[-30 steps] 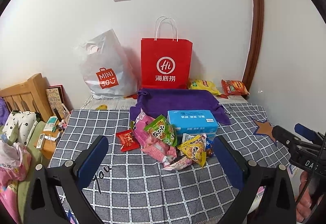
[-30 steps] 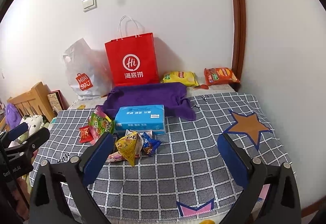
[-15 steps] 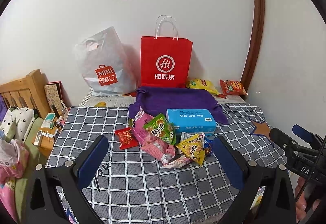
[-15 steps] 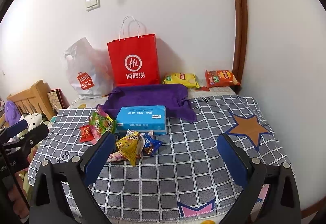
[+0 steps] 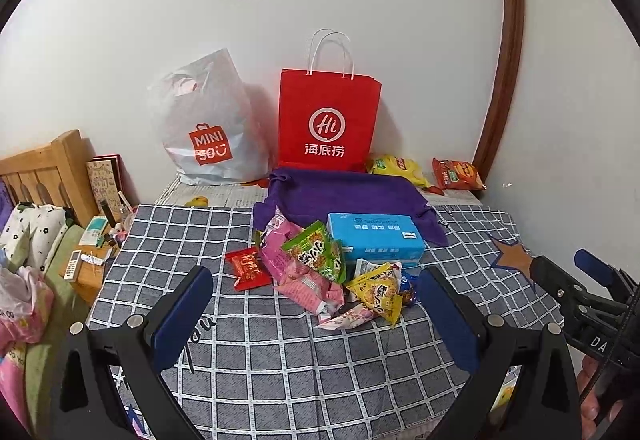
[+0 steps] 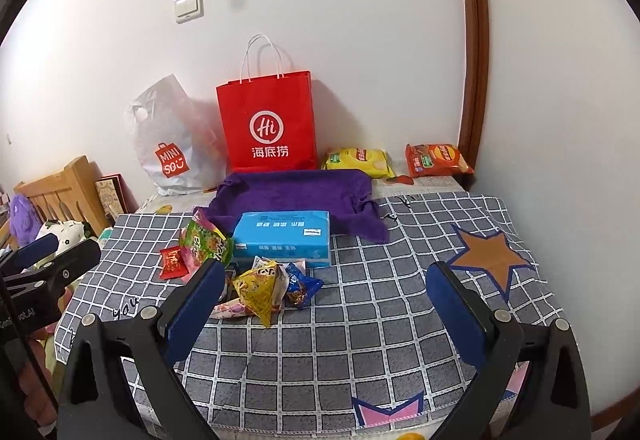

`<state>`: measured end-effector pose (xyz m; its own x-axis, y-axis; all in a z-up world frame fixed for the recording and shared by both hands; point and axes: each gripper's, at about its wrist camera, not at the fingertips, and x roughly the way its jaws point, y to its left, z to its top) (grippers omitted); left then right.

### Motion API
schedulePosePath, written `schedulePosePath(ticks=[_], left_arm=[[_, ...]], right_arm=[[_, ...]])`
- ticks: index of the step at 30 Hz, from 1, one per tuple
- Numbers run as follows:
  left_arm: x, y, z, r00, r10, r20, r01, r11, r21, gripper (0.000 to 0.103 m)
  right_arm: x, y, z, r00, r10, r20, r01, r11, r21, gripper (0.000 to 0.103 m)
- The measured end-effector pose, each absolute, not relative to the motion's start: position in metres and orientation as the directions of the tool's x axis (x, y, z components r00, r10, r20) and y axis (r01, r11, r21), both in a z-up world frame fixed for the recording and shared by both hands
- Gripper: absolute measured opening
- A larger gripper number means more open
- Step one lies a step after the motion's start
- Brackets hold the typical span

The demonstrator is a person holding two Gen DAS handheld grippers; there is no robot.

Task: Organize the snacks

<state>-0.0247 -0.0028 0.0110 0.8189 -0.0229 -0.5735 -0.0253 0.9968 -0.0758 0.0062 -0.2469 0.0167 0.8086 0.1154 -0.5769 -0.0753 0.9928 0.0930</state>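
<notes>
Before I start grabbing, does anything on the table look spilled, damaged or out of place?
Nothing spilled or torn. The snack packets lie in a loose overlapping heap against the blue tissue box, and two chip bags sit apart by the back wall. Both grippers are open.

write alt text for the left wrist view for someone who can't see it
A heap of snack packets lies beside a blue tissue pack on a grey checked tablecloth, framed by the open left tool. Behind them a purple towel, a red paper bag and a white plastic bag stand by the wall.
</notes>
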Motion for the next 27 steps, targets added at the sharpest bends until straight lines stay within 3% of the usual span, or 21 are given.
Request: schedulePosePath(ticks=[27], left_arm=[[-0.0266, 0.0038, 0.0062, 0.829, 0.000, -0.559, -0.054, 0.995, -0.080, 0.103]], right_arm=[[0.0036, -0.2410, 0.0143, 0.814, 0.112, -0.571, -0.078, 0.993, 0.083, 0.100]])
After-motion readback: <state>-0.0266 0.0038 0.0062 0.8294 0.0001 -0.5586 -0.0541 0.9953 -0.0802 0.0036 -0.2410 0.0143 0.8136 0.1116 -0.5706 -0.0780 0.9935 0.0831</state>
